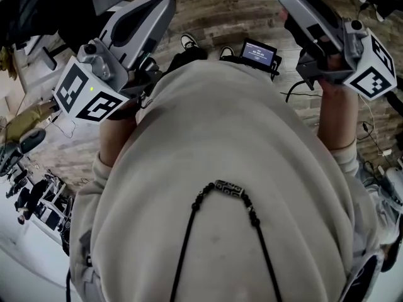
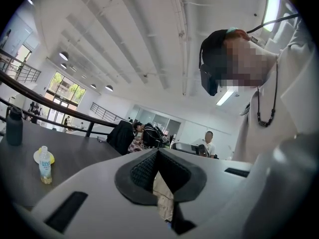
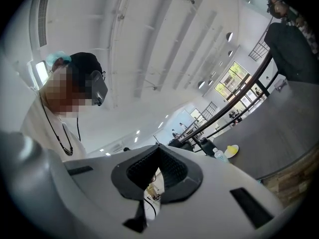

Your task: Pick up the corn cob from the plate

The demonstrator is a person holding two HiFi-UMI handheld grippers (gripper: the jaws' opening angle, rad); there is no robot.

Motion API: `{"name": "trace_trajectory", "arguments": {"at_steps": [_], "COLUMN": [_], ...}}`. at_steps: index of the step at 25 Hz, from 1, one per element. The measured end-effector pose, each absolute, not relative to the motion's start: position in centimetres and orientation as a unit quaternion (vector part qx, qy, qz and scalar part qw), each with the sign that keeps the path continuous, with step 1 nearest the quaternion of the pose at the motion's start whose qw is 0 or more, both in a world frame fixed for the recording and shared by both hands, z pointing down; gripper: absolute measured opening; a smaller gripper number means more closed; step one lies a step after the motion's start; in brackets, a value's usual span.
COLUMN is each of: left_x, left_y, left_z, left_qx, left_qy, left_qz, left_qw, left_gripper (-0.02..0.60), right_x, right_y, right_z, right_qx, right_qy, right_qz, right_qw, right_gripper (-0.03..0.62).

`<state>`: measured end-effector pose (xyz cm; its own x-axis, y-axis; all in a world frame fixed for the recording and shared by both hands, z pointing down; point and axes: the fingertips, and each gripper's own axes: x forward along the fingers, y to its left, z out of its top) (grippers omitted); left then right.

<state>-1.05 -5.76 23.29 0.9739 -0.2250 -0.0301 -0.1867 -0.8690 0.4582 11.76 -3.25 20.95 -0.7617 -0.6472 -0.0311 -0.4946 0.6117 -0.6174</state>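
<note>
The left hand-held gripper [image 2: 158, 152] is clenched: in its own view the two dark ribbed pads meet at their tips, with nothing between them, only a sliver of background showing through the gap lower down. The right hand-held gripper [image 3: 158, 147] is clenched and empty in the same way. In the head view both are held up in front of the person's chest, one on each side of a loose beige sweatshirt [image 1: 239, 168] with a black beaded cord necklace [image 1: 228, 190] hanging down it. The black-and-white marker cube of the left one [image 1: 85, 93] and that of the right one [image 1: 371, 74] face the camera. Beyond the sweatshirt lie a wood-plank floor [image 1: 220, 11], the toes of black-and-white shoes [image 1: 189, 41] and a small black device with a lit screen [image 1: 258, 52]. The yellow corn cob [image 2: 51, 158] is well apart from both grippers, small in the distance, lying on a white round plate [image 2: 37, 156] on a dark grey tabletop [image 2: 79, 153]. A clear plastic bottle of yellowish drink [image 2: 45, 166] stands just in front of the plate, and a tall dark bottle [image 2: 14, 126] stands further left. The right gripper view also shows the cob on its plate beside the clear bottle, far off on the same tabletop.
</note>
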Motion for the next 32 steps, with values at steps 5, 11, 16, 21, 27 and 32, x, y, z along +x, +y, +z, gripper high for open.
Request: {"name": "trace_trajectory", "arguments": {"at_steps": [5, 11, 16, 21, 27, 32], "left_x": [-1.2, 0.6, 1.3, 2.5, 3.1, 4.1], "left_y": [-7.4, -8.2, -9.4, -8.9, -8.6, -8.4], "left_z": [22.6, 22.3, 22.2, 23.4, 25.1, 26.9], "left_qx": [0.966, 0.969, 0.969, 0.969, 0.967, 0.97], "left_qy": [-0.071, -0.01, 0.023, 0.054, 0.064, 0.053], "left_qz": [-0.057, -0.074, -0.081, -0.075, -0.075, -0.083], "left_qw": [0.241, 0.235, 0.231, 0.228, 0.233, 0.223], "left_gripper": [0.0, 0.0, 0.0, 0.0, 0.0, 0.0], "right_x": [11.1, 11.9, 12.1, 12.5, 12.4, 13.9], "right_y": [-3.6, -2.8, -3.2, -2.9, -2.5, -2.4], "right_z": [20.0, 19.8, 19.2, 19.9, 21.3, 22.9], "right_qx": [-0.351, -0.401, -0.428, -0.44, -0.445, -0.44], "right_qy": [0.884, 0.868, 0.861, 0.859, 0.858, 0.864], "right_qz": [-0.286, -0.265, -0.247, -0.233, -0.23, -0.219], "right_qw": [0.119, 0.122, 0.123, 0.122, 0.113, 0.111], "right_gripper": [0.015, 0.015, 0.015, 0.015, 0.015, 0.015]}}
